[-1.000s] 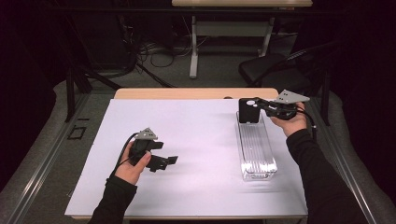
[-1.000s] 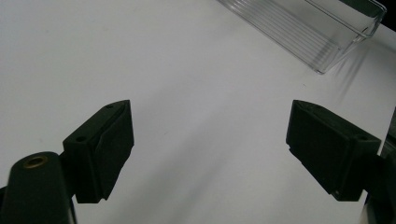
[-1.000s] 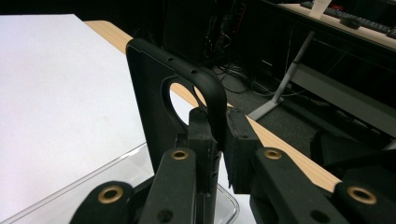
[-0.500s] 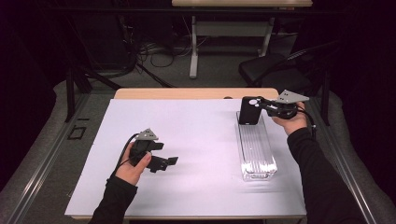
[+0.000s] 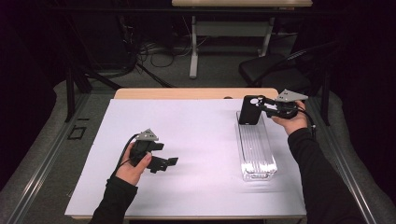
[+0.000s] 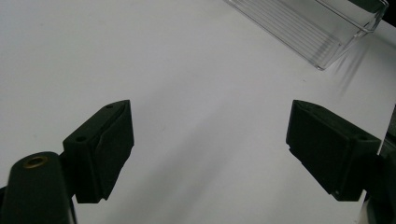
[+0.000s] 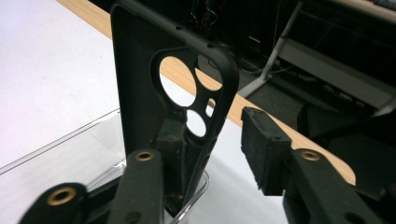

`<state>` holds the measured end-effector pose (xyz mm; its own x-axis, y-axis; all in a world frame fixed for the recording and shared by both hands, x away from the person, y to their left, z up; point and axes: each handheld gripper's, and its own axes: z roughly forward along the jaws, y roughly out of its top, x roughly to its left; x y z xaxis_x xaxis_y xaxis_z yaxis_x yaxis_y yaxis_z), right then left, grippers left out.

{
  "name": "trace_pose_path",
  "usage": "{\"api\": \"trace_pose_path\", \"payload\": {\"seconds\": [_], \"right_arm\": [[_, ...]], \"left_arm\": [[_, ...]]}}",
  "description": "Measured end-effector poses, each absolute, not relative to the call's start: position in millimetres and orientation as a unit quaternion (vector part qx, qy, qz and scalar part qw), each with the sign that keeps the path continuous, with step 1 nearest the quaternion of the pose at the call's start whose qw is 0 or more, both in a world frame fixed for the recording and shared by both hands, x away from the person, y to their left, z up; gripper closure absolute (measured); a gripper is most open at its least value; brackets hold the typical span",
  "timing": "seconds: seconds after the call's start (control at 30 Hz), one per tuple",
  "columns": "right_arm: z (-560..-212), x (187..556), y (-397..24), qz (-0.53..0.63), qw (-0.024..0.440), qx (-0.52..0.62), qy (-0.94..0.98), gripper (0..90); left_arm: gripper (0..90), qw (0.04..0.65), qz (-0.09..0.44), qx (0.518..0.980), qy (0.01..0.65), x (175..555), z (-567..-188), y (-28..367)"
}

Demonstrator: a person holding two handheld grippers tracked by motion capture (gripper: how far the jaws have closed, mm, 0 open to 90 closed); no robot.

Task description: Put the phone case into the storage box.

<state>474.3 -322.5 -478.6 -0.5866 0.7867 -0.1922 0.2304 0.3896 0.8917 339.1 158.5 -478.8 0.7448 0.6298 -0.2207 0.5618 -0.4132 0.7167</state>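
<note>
Phone case (image 5: 249, 110), black, count one: it is standing upright at the far end of the clear tray (image 5: 256, 156), its lower edge down inside the tray. In the right gripper view the phone case (image 7: 173, 98) is showing its hollow inner face, with three round camera cutouts near its top corner.

Clear tray, count one: a long ribbed plastic trough, lying lengthwise on the right half of the bench (image 5: 201, 140). In the left gripper view one corner of it (image 6: 322, 28) is showing at the upper right.

Grippers, count two. I am holding the right gripper (image 5: 261, 106) level at the tray's far end. Its jaws have just been opening; one jaw is sitting against the inner side of the case, the other jaw is standing clear of the case's edge with a gap showing, so I am reading this gripper (image 7: 210, 149) as released, with the case still between its jaws. I am holding the left gripper (image 5: 169, 162) low over the near left part of the bench, well apart from the tray; its jaws are standing wide with nothing between them (image 6: 210, 154), only bare white surface under them.

Surface: the bench is wearing one white sheet over a wooden top, and a strip of wood is showing along the far edge.

Room: dim. Grey floor is running round the bench, cables are lying on the floor beyond it, one black chair (image 5: 271, 72) is standing at the far right, and a second table on a pale leg (image 5: 194, 46) is standing at the back.
</note>
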Motion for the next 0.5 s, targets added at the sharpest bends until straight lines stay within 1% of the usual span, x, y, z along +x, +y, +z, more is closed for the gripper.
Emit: {"api": "trace_pose_path", "payload": {"seconds": [0.07, 0.17, 0.23, 0.33, 0.4, 0.47, 0.5], "right_arm": [[-478, 474, -323, 0.439, 0.320, 0.337, 0.769, 55.7], [-479, 472, -323, 0.432, 0.320, 0.355, 0.765, 55.4], [-479, 472, -325, 0.421, 0.328, 0.375, 0.758, 55.4], [-479, 469, -327, 0.426, 0.331, 0.383, 0.750, 52.7], [-479, 467, -327, 0.432, 0.320, 0.390, 0.748, 50.2], [-477, 461, -327, 0.433, 0.329, 0.380, 0.748, 44.9], [-476, 458, -327, 0.438, 0.319, 0.389, 0.745, 41.8]], "left_arm": [[15.6, 0.409, 0.042, 0.839, 0.356, 339, -479, 159], [15.7, 0.409, 0.043, 0.839, 0.356, 339, -479, 159], [15.6, 0.408, 0.042, 0.841, 0.353, 339, -479, 158], [15.7, 0.408, 0.041, 0.842, 0.351, 339, -478, 157], [15.7, 0.408, 0.041, 0.841, 0.352, 340, -479, 158], [15.6, 0.407, 0.043, 0.841, 0.353, 340, -479, 158], [15.7, 0.408, 0.044, 0.841, 0.353, 340, -479, 159]]}}
